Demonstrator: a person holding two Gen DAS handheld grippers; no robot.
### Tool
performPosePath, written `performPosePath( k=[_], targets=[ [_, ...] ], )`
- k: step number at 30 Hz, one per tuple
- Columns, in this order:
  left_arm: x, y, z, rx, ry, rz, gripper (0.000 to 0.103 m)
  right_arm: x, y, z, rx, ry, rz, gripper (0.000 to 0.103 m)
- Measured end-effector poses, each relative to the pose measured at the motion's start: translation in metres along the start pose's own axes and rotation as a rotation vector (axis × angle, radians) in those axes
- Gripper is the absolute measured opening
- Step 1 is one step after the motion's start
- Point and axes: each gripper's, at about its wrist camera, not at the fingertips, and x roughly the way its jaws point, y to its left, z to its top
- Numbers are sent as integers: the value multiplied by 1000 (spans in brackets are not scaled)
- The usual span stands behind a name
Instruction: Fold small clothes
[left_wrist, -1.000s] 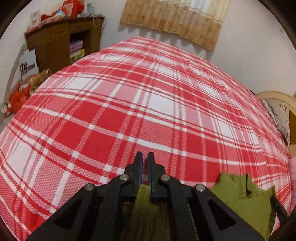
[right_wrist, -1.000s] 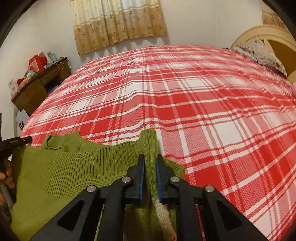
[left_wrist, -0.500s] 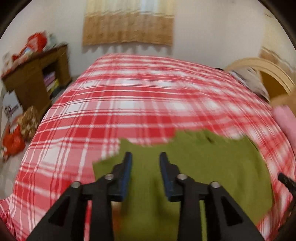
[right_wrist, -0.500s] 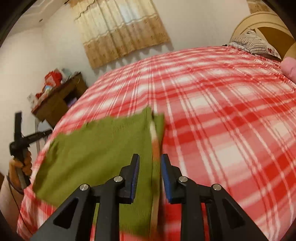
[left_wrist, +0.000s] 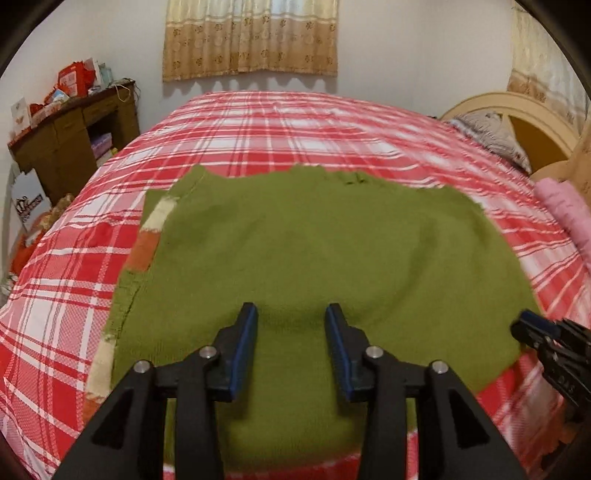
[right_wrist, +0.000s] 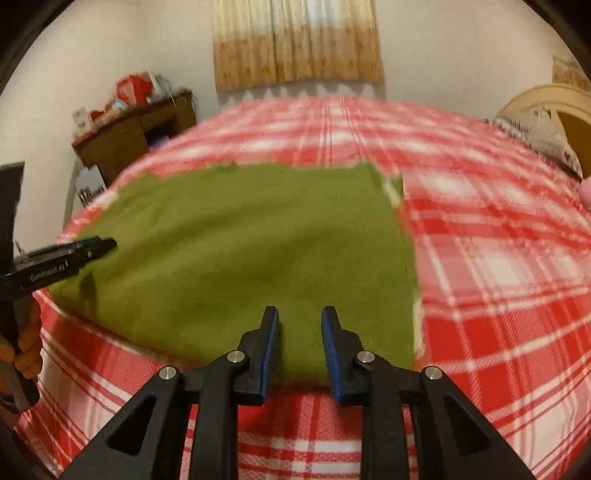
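Note:
A green knit sweater (left_wrist: 317, 251) lies spread flat on the red plaid bed; it also shows in the right wrist view (right_wrist: 251, 251). A sleeve with cream and orange bands (left_wrist: 147, 240) lies folded along its left edge. My left gripper (left_wrist: 291, 325) is open and empty above the sweater's near hem. My right gripper (right_wrist: 299, 328) is open and empty over the hem near the sweater's right side. The right gripper's tip shows in the left wrist view (left_wrist: 546, 339), and the left gripper's tip shows in the right wrist view (right_wrist: 74, 254).
The red plaid bedspread (left_wrist: 303, 125) covers the bed. A wooden desk with clutter (left_wrist: 74, 136) stands at the left wall. A headboard and pillow (left_wrist: 495, 133) are at the right, with pink cloth (left_wrist: 565, 210) near them. A curtain (left_wrist: 251, 37) hangs behind.
Both grippers let go of the sweater, opened and pulled back. The sweater, held up by its edge before, now lies flat on the bed.

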Motion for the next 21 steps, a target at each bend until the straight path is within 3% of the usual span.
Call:
performPosePath(
  k=[3, 6, 9, 12, 16, 18, 19, 20, 21],
  targets=[
    [1, 3, 2, -13, -16, 44, 44, -6, -12, -13, 2, -19, 13, 25],
    [17, 29, 10, -89, -6, 209, 44, -16, -23, -22, 25, -7, 9, 24],
    [23, 57, 14, -150, -24, 161, 43, -24, -34, -32, 52, -15, 38, 24],
    [20, 46, 17, -63, -18, 199, 44, -24, -34, -31, 63, -11, 46, 24],
    [-1, 48, 9, -67, -16, 161, 44, -35, -13, -16, 28, -9, 2, 25],
    [-16, 51, 5, -76, -37, 168, 58, -49, 6, -5, -8, -81, 41, 25],
    [-23, 51, 1, -85, -46, 191, 72, -51, 16, 0, -20, -100, 53, 26],
    [-28, 53, -1, -98, -56, 213, 80, -51, 27, 6, -31, -114, 73, 26],
    [-34, 55, -3, -112, -72, 232, 80, -46, 43, 15, -49, -117, 113, 26]
  ],
)
